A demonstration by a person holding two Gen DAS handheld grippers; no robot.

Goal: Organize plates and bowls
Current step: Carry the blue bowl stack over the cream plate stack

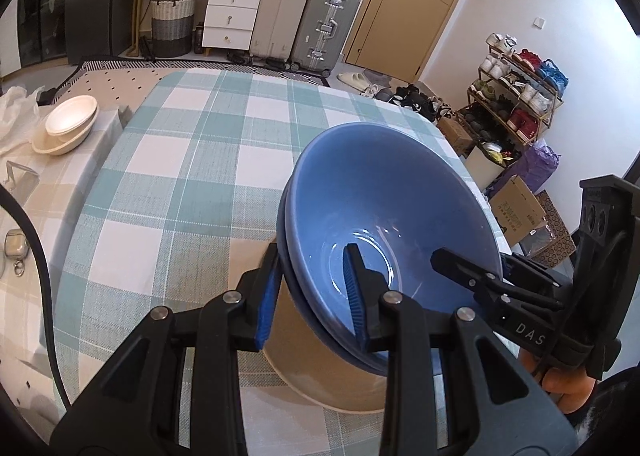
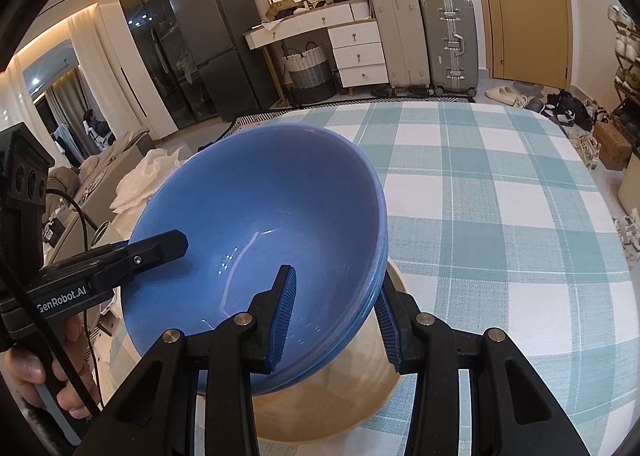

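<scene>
Two nested blue bowls (image 1: pixel 380 207) (image 2: pixel 248 215) hang tilted over the checked tablecloth (image 1: pixel 192 159) (image 2: pixel 500 215). My left gripper (image 1: pixel 312 292) is shut on their near rim, one pad inside and one outside. My right gripper (image 2: pixel 336 316) is shut on the opposite rim in the same way. Each view shows the other gripper across the bowl: the right one (image 1: pixel 480 276) and the left one (image 2: pixel 160 248). A tan bowl (image 1: pixel 320 376) (image 2: pixel 328 408) stands on the cloth right under the blue pair. I cannot tell whether they touch it.
Two stacked cream bowls (image 1: pixel 68 123) sit on a side surface to the left, by a white plastic bag (image 1: pixel 16 107). A small case with a key ring (image 1: pixel 16 248) lies nearer. Beyond the table's right edge are cardboard boxes (image 1: pixel 516 211) and a shoe rack (image 1: pixel 516 95).
</scene>
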